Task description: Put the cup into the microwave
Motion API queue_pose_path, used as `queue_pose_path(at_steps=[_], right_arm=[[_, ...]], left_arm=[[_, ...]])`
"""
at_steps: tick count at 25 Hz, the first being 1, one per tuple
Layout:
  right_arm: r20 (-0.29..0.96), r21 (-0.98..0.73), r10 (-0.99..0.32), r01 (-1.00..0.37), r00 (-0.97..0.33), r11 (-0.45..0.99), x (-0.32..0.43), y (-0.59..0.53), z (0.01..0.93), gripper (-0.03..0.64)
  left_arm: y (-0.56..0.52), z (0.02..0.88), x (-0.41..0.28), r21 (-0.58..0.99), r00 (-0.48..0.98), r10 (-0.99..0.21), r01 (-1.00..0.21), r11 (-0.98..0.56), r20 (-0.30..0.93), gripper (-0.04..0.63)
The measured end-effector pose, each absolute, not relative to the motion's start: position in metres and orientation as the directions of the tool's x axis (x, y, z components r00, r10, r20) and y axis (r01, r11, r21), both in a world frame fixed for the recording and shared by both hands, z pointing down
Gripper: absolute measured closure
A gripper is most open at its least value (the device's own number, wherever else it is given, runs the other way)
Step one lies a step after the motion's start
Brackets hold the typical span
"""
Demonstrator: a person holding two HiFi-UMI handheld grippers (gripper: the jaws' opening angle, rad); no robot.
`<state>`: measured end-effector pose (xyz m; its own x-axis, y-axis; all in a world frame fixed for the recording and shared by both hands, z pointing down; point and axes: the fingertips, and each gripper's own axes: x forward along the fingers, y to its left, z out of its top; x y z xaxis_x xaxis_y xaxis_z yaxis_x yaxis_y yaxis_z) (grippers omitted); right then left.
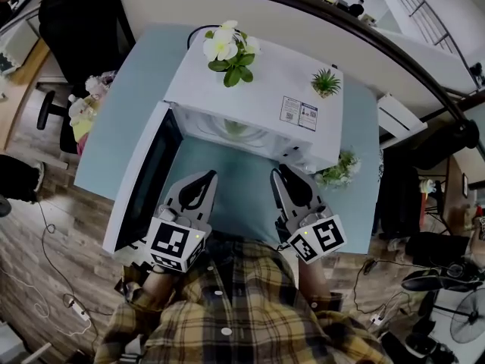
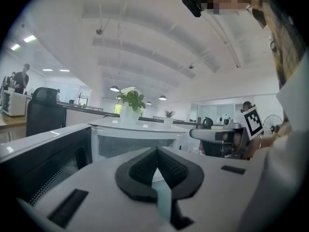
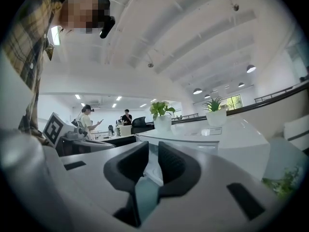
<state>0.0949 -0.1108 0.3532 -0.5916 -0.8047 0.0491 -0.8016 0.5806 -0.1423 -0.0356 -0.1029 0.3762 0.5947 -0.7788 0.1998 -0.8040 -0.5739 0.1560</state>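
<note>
So here's what we had. The microwave sat on the blue tabletop with its long side running across the head view and its opening facing us. The door was swung wide open to the left.

Inside the cavity we could make out a pale roundish shape with a greenish tint, which we took for the cup. It sat about mid-width, under the top panel's front edge. Honestly, too little of it showed to say whether it stood upright, which way its long axis ran, or where any handle pointed.

Both of our tongs were in front of the opening, pointing into it, clear of the microwave and of each other. The left tongs were pressed together, tips meeting with nothing between them in the left gripper view. The right tongs had a narrow slit between the pads and nothing in that gap, just the microwave front beyond it.

On top of the microwave were a white-flowered plant at the left, a small spiky green plant at the right, and a printed label near the front edge. A third leafy plant stood on the tabletop just beside the microwave's right front corner.
</note>
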Motion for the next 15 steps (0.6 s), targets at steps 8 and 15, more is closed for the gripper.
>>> queue_pose_path(at_steps=[8, 15], right_arm=[[0.100, -0.064, -0.823, -0.829, -0.559, 0.556, 0.0948, -0.1033, 0.3549, 0.604], [0.092, -0.104, -0.856, -0.860, -0.509, 0.500, 0.1014, -0.1047, 0.3555, 0.614]], left_arm=[[-0.1030, 0.3764, -0.0350, 0.174, 0.624, -0.754, -0.782, -0.599, 0.208, 0.604], [-0.1032, 0.3824, -0.0419, 0.195, 0.631, -0.742, -0.776, -0.601, 0.227, 0.604]])
